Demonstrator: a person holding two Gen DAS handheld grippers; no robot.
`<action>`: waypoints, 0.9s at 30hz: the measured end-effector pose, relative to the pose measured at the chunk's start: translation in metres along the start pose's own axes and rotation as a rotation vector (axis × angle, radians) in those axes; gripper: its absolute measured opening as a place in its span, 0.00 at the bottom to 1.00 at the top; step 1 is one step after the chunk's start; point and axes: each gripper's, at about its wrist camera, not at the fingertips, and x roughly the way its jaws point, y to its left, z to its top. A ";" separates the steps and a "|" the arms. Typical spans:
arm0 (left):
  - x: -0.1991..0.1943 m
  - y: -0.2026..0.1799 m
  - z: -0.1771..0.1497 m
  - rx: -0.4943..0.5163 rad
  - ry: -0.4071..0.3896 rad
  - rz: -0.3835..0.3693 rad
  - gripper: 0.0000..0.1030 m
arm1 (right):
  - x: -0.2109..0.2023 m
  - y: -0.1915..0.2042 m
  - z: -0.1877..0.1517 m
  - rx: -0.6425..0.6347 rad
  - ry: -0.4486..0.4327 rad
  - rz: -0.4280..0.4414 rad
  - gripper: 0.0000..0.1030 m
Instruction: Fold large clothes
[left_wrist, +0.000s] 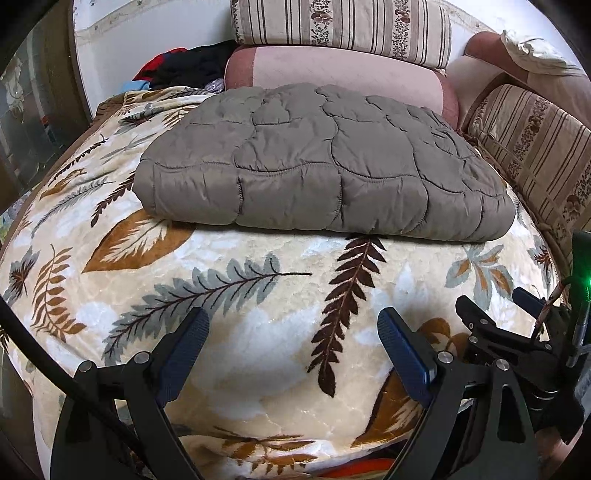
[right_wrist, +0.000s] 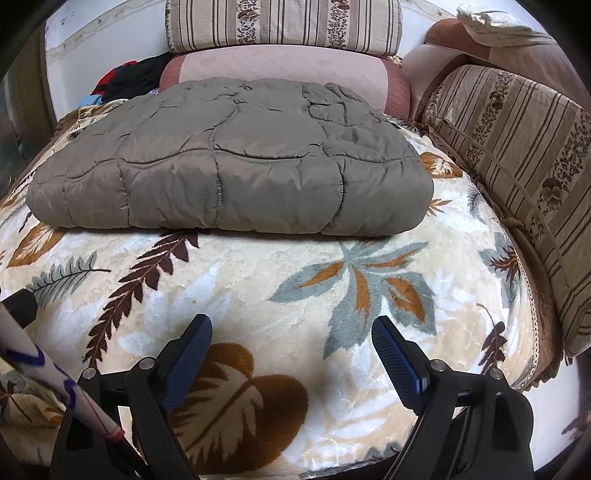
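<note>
Left gripper (left_wrist: 291, 354) jaws wide apart, holding nothing | right gripper (right_wrist: 291, 354) the same, low in frame over bare blanket (right_wrist: 258, 280) | grey quilted jacket (left_wrist: 317, 162) at frame centre, folded into a thick pad, task looks near finished | open blanket in front; cushions (right_wrist: 517, 147) crowd right edge and top.
</note>
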 end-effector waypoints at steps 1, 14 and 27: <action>0.000 0.000 0.000 0.001 0.000 -0.001 0.89 | 0.000 0.000 0.000 0.000 -0.001 -0.001 0.89; 0.004 0.001 -0.002 -0.004 0.016 -0.010 0.89 | 0.002 -0.001 0.000 0.003 0.002 -0.010 0.89; 0.007 0.002 -0.002 -0.009 0.026 -0.014 0.89 | 0.003 -0.001 -0.001 0.000 -0.001 -0.010 0.89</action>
